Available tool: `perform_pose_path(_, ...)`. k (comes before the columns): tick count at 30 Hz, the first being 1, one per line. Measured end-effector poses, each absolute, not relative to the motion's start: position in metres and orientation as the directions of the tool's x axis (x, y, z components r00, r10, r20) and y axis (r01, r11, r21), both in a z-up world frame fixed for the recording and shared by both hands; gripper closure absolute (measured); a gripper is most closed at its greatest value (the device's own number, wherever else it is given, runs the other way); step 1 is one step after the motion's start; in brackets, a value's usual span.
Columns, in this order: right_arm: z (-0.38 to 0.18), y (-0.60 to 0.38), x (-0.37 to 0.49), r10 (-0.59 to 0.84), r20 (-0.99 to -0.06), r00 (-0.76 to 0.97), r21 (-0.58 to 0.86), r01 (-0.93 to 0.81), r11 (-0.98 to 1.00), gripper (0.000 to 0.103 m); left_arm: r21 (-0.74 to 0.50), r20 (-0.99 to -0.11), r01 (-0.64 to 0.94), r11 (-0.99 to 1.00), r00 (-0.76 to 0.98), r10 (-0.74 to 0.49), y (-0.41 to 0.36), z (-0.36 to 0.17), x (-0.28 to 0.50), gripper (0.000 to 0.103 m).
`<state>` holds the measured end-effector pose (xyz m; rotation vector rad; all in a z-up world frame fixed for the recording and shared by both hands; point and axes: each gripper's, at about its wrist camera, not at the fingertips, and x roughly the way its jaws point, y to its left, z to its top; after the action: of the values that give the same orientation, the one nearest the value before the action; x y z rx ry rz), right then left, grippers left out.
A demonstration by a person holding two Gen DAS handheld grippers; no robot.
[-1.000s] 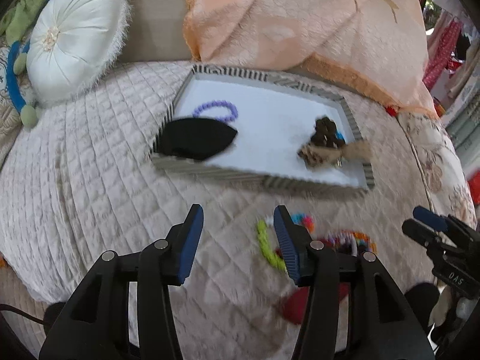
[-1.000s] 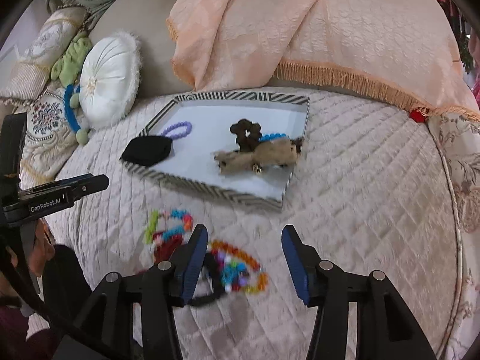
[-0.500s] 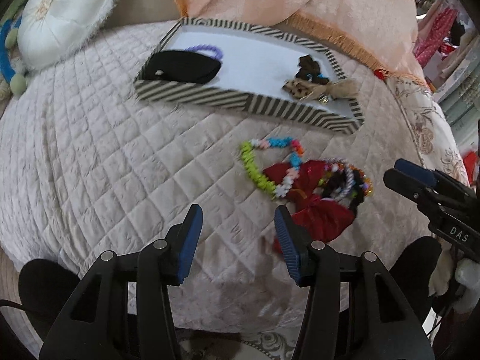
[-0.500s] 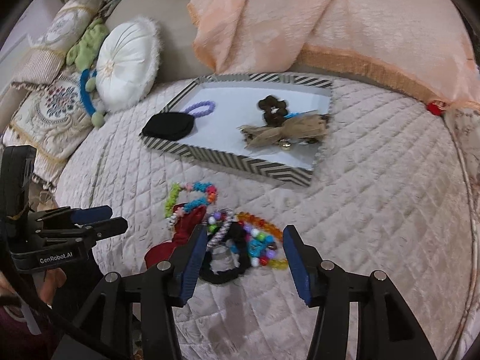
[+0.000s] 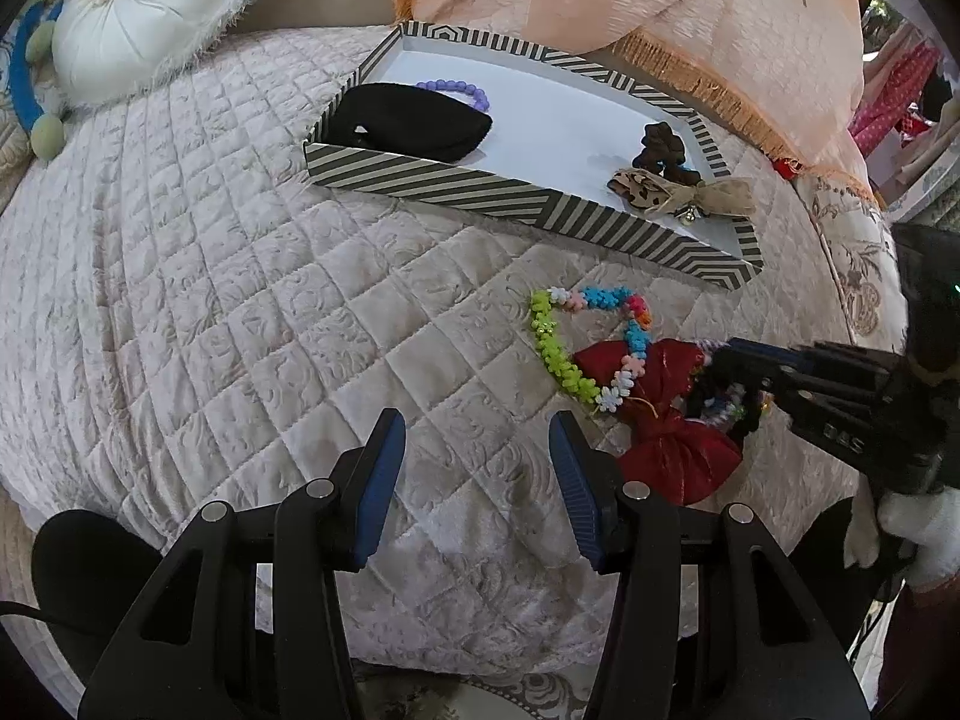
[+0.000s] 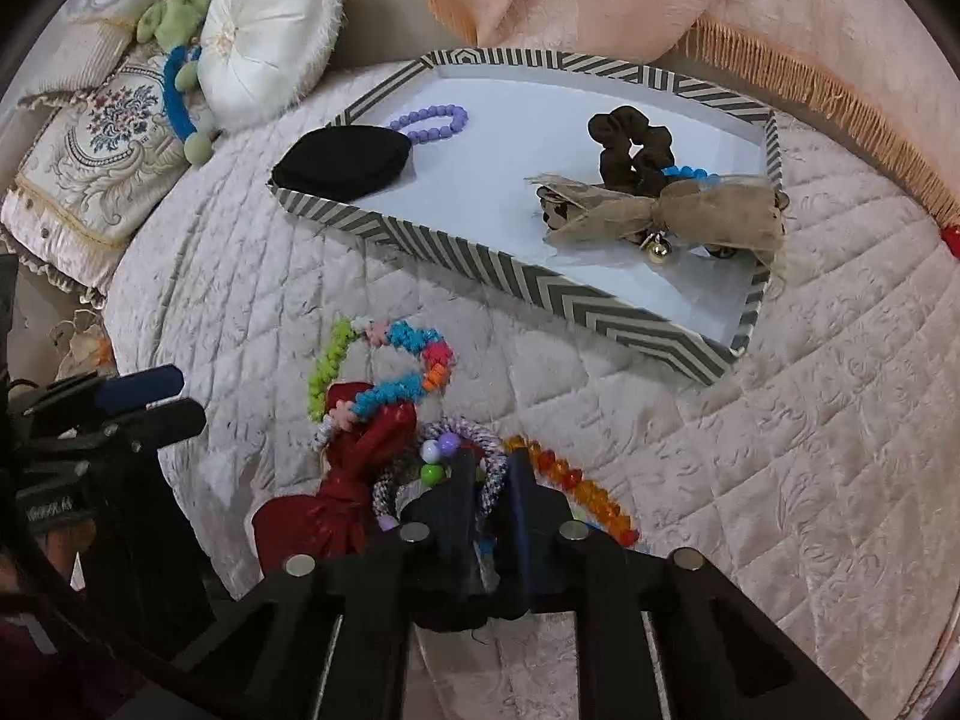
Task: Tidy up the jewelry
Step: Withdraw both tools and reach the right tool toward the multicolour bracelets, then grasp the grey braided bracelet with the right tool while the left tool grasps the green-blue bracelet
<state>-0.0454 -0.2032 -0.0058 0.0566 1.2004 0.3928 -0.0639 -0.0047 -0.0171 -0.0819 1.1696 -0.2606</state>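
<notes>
Partly sorted: several pieces lie in the tray (image 6: 528, 291); right gripper (image 6: 489, 492) clenches on the bracelet pile (image 6: 480, 468); left gripper (image 5: 474, 468) released, empty

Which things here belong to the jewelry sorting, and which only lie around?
Job: striped tray; purple bead bracelet; flower-bead bracelet; orange bead bracelet; red bow; right gripper.
Lying about: white round cushion; peach fringed blanket.

Both views were taken steeply downward along the fingers, close over a quilted bed (image 5: 240, 276). The striped tray (image 5: 516, 198) ahead and the bead pile (image 6: 384, 384) were shared.
</notes>
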Motion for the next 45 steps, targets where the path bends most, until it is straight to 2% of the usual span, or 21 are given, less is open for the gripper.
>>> perform_pose_path(8, 0.048, -0.236, -0.075, 0.391, -0.802, 0.451, 0.318, -0.232, 0.919, 0.096, -0.211, -0.900, 0.142, 0.967, 0.357, -0.249, -0.008, -0.020, -0.054, 0.053)
perform_pose_path(14, 0.055, -0.269, -0.079, 0.452, -0.745, 0.491, 0.436, -0.155, 0.887, 0.096, -0.231, -0.900, 0.131, 0.964, 0.348, -0.263, -0.014, -0.021, -0.047, 0.053)
perform_pose_path(27, -0.010, -0.314, -0.057, 0.324, -0.858, 0.398, 0.384, 0.079, 0.920, 0.096, -0.231, -0.906, 0.125, 0.965, 0.333, -0.261, -0.017, -0.025, -0.044, 0.053)
perform_pose_path(36, -0.008, -0.318, -0.049, 0.295, -0.882, 0.367, 0.329, 0.031, 0.944, 0.086, -0.245, -0.910, 0.101, 0.964, 0.319, -0.264, -0.015, -0.030, -0.036, 0.053)
perform_pose_path(38, -0.014, -0.310, -0.046, 0.304, -0.889, 0.341, 0.324, 0.003, 0.946, 0.081, -0.240, -0.911, 0.104, 0.965, 0.320, -0.261, -0.017, -0.030, -0.033, 0.053)
perform_pose_path(39, -0.018, -0.305, -0.044, 0.298, -0.898, 0.324, 0.311, -0.012, 0.950, 0.075, -0.239, -0.911, 0.103, 0.966, 0.320, -0.260, -0.018, -0.030, -0.032, 0.053)
perform_pose_path(40, -0.023, -0.301, -0.042, 0.283, -0.909, 0.307, 0.291, -0.022, 0.957, 0.074, -0.240, -0.912, 0.100, 0.966, 0.319, -0.260, -0.018, -0.030, -0.030, 0.053)
perform_pose_path(42, -0.033, -0.292, -0.038, 0.222, -0.933, 0.282, 0.217, -0.050, 0.975, 0.074, -0.242, -0.912, 0.094, 0.966, 0.318, -0.260, -0.019, -0.031, -0.026, 0.053)
perform_pose_path(44, -0.032, -0.289, -0.038, 0.209, -0.926, 0.315, 0.201, -0.058, 0.978, 0.075, -0.240, -0.911, 0.096, 0.966, 0.321, -0.258, -0.023, -0.031, -0.020, 0.053)
perform_pose_path(45, -0.031, -0.289, -0.037, 0.217, -0.921, 0.324, 0.207, -0.065, 0.976, 0.081, -0.235, -0.913, 0.096, 0.967, 0.320, -0.254, -0.026, -0.032, -0.016, 0.053)
